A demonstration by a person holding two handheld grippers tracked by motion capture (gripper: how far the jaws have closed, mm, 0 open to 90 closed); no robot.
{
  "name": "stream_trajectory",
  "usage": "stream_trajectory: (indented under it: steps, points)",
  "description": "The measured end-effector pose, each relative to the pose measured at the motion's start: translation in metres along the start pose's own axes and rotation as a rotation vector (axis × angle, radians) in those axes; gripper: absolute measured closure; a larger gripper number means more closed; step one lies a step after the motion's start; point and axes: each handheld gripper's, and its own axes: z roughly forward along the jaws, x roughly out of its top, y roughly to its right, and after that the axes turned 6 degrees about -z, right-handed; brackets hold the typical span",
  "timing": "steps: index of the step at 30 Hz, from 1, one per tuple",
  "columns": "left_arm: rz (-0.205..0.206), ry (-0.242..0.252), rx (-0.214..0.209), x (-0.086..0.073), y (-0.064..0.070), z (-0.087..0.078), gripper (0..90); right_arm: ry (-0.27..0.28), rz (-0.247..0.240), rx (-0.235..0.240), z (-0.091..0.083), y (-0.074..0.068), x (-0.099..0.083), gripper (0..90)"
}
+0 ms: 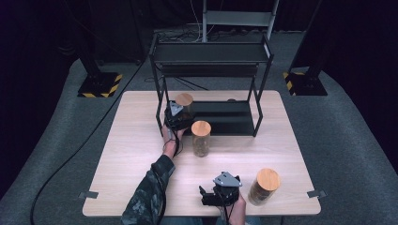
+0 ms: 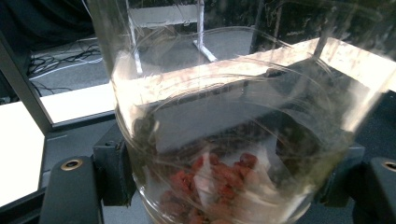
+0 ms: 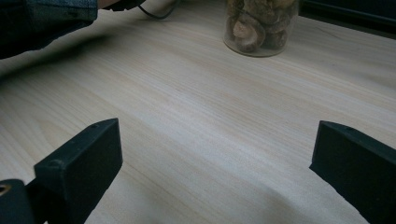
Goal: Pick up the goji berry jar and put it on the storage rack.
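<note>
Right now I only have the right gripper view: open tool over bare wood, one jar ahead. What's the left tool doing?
Observer: The left tool is closed around a glass jar at the black rack's lower shelf.
Operator: What's inside it?
Observer: Red pieces at the bottom, seen in the left gripper view.
Operator: Is the jar ahead of me lidded?
Observer: Yes, the middle jar has a wooden lid in the high view.
Operator: Any other jar near me?
Observer: A third wooden-lidded jar stands just right of the right tool.
</note>
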Motion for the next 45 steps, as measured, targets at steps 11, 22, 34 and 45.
stream_trajectory:
  steps: [11, 22, 34, 45]
  points:
    - [0.000, -0.010, 0.001, 0.002, 0.001, 0.003, 24.8, 0.002, 0.000, -0.001, 0.000, 0.000, 0.000, 0.9]
    - [-0.001, -0.019, 0.003, 0.004, 0.002, 0.004, 24.8, 0.003, 0.001, -0.001, 0.000, 0.000, 0.000, 0.9]
    - [-0.003, -0.026, 0.006, 0.004, 0.003, 0.005, 24.7, 0.004, 0.001, 0.000, 0.000, 0.000, 0.000, 0.9]
    - [-0.031, -0.099, -0.011, 0.011, 0.002, 0.004, 17.3, 0.005, 0.003, 0.002, 0.000, 0.000, 0.000, 0.9]
